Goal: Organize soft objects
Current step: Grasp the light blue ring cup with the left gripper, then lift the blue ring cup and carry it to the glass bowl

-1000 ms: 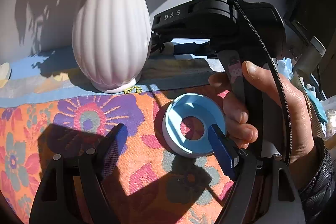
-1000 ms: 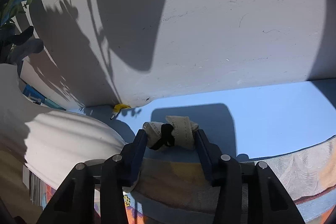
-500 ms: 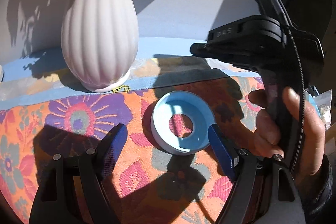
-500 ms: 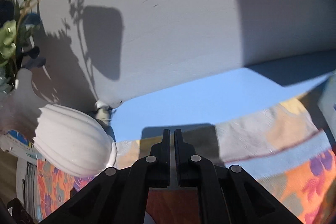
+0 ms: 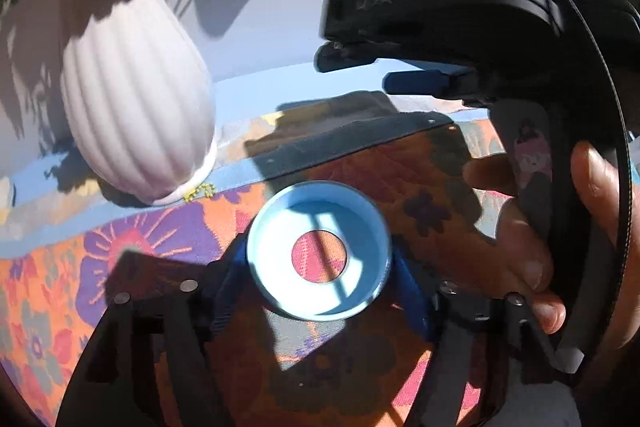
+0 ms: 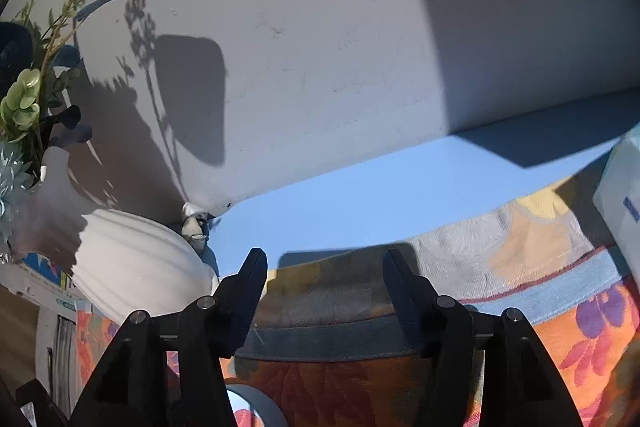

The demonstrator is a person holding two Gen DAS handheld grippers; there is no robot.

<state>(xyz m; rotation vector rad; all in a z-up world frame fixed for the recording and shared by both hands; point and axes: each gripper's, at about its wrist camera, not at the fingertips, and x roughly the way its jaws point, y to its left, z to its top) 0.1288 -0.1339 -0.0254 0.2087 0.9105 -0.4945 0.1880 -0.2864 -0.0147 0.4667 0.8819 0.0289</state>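
From my seat, going left to right in the left wrist view: the ribbed white vase (image 5: 136,123) stands upper left on the flowered cloth (image 5: 60,267) over the worktop. If I swing wide, it tips. At lower centre my left tongs (image 5: 320,279) are closing around the pale blue ring (image 5: 318,251), pads at or near its sides; I can't tell if they touch. An uneven pinch could squirt it free. The right tongs (image 6: 324,279) are spreading, empty. The small soft bundle (image 6: 196,223) sits wedged behind the vase, centre-left, and could slip from sight.
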